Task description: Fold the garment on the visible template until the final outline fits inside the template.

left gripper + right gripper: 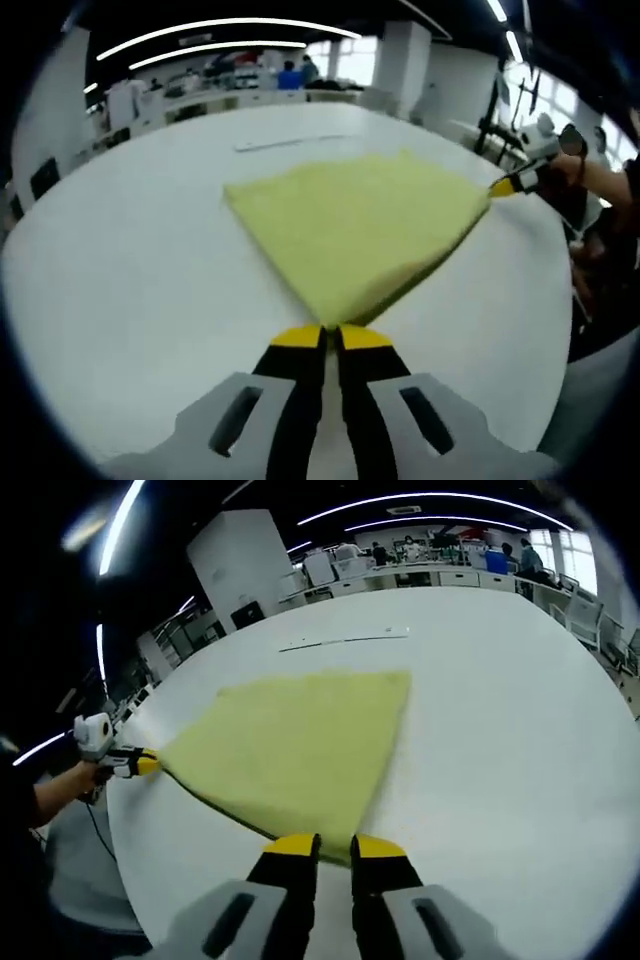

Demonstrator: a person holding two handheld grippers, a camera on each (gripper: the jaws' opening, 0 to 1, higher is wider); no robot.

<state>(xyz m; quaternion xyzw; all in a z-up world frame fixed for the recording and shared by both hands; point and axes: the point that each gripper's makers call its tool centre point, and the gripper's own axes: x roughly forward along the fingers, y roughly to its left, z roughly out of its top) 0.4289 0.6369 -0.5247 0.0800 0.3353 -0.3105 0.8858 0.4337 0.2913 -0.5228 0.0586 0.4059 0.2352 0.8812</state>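
A yellow garment [355, 225] lies folded flat on the white table [130, 270]. In the left gripper view its near corner runs between the yellow tips of my left gripper [331, 338], which is shut on it. My right gripper [508, 184] holds the garment's right corner there. In the right gripper view the garment [295, 745] reaches my right gripper [335, 847], which is shut on its near edge. The left gripper [140, 764] pinches the garment's left corner, with a hand behind it. A thin template line [345, 638] marks the table beyond the garment.
The table edge [110, 820] runs close beside the left hand. Desks, chairs and people stand far behind the table [290, 75]. A person's arm [600, 180] comes in at the right.
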